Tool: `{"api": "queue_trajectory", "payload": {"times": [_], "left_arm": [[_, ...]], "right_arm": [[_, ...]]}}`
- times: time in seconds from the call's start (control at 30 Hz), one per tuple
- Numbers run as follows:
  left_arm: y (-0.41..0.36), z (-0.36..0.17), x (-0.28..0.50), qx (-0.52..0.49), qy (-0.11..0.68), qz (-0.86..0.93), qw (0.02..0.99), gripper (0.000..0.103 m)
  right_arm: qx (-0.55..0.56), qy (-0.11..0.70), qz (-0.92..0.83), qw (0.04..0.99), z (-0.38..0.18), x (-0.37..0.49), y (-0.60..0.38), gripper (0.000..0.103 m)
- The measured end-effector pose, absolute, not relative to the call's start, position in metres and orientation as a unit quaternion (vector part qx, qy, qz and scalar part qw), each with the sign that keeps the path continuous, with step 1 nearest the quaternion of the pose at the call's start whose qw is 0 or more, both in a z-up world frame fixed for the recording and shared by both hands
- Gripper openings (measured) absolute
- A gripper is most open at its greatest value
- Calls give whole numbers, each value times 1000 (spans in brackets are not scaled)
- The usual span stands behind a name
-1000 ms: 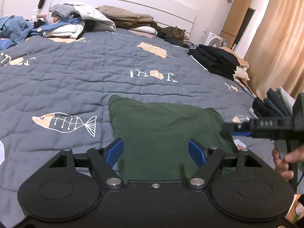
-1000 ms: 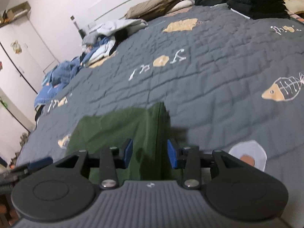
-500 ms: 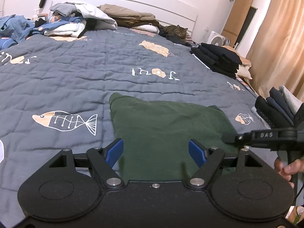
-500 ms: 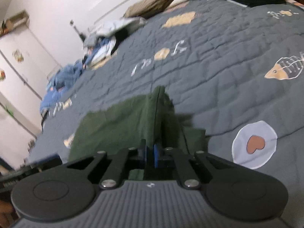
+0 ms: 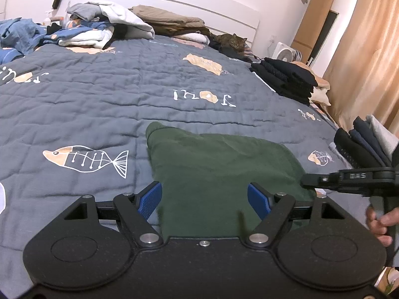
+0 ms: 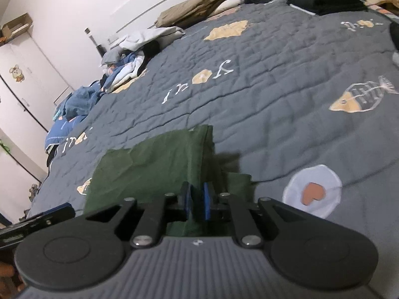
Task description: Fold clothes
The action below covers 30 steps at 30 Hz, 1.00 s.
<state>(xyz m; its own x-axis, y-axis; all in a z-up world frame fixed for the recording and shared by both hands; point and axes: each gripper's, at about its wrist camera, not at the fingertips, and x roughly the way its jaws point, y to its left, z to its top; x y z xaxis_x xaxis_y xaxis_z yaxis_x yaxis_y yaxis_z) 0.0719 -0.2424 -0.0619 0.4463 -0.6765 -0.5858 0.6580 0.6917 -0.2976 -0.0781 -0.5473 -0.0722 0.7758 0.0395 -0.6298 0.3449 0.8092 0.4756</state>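
Green garment (image 5: 219,174), already folded to a compact slab, is seen lying on the bed (image 5: 124,99) near its front edge. Its right edge is pinched between the right tongs (image 6: 197,200), whose jaws are easing open; the left tongs (image 5: 204,199) are held wide and empty above it. Folded stacks (image 5: 286,79) are done; a heap (image 5: 99,25) is left.

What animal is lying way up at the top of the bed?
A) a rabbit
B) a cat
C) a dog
B: a tabby cat lies by the headboard, next to the folded brown blanket.
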Motion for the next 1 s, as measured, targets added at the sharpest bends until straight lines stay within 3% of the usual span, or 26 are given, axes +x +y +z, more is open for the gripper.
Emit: {"api": "queue_trajectory", "payload": {"times": [0.13, 0.2, 0.67, 0.77, 0.83, 0.93, 1.0], "left_arm": [[-242, -59, 67, -15, 347, -398, 849, 75], [-240, -57, 64, -16, 345, -403, 847, 75], [-231, -46, 24, -28, 337, -427, 838, 78], [-229, -46, 18, -32, 339, -425, 839, 79], [-227, -47, 13, -31, 340, -425, 839, 79], [-226, -48, 6, -29, 341, -426, 838, 79], [-226, -50, 1, -25, 342, -427, 837, 79]], "right_arm": [[299, 318, -92, 895, -59, -107, -539, 34], [300, 311, -99, 897, -58, -126, -529, 38], [330, 304, -135, 883, -86, -202, -493, 40], [376, 294, -130, 869, -95, -212, -497, 34], [422, 277, -122, 855, -100, -220, -503, 13], [469, 243, -111, 842, -102, -232, -509, 3], [496, 222, -103, 833, -103, -240, -513, 3]]}}
